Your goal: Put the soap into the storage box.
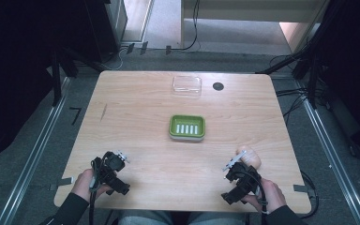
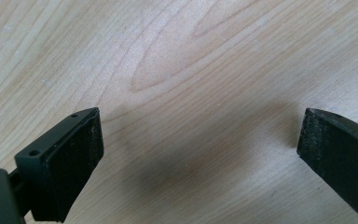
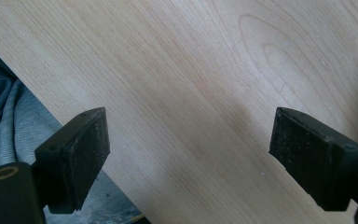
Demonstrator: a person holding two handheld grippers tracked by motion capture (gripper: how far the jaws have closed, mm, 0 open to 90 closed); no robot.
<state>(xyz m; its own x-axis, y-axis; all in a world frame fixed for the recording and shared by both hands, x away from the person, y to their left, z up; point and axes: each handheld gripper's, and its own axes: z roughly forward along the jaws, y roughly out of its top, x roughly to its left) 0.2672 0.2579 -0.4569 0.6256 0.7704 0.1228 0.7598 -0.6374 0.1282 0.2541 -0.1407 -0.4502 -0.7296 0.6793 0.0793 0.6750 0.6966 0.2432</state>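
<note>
A green soap dish [image 1: 187, 127] with a white slotted insert sits at the middle of the wooden table [image 1: 136, 117]. A pale pink rounded bar [image 1: 249, 157], perhaps soap, lies at the front right, just beyond my right gripper [image 1: 239, 177]. That gripper [image 3: 189, 133] is open over bare wood by the table's front edge, with nothing between its pads. My left gripper [image 1: 112, 168] is held at the front left. In its own view it [image 2: 198, 135] is open wide over bare wood, holding nothing.
A clear plastic lid or box [image 1: 187, 86] lies at the table's far side, with a small black disc [image 1: 218, 86] to its right. Grey cloth [image 3: 9, 116] shows past the table's edge in the right gripper view. Cables and dark stands surround the table.
</note>
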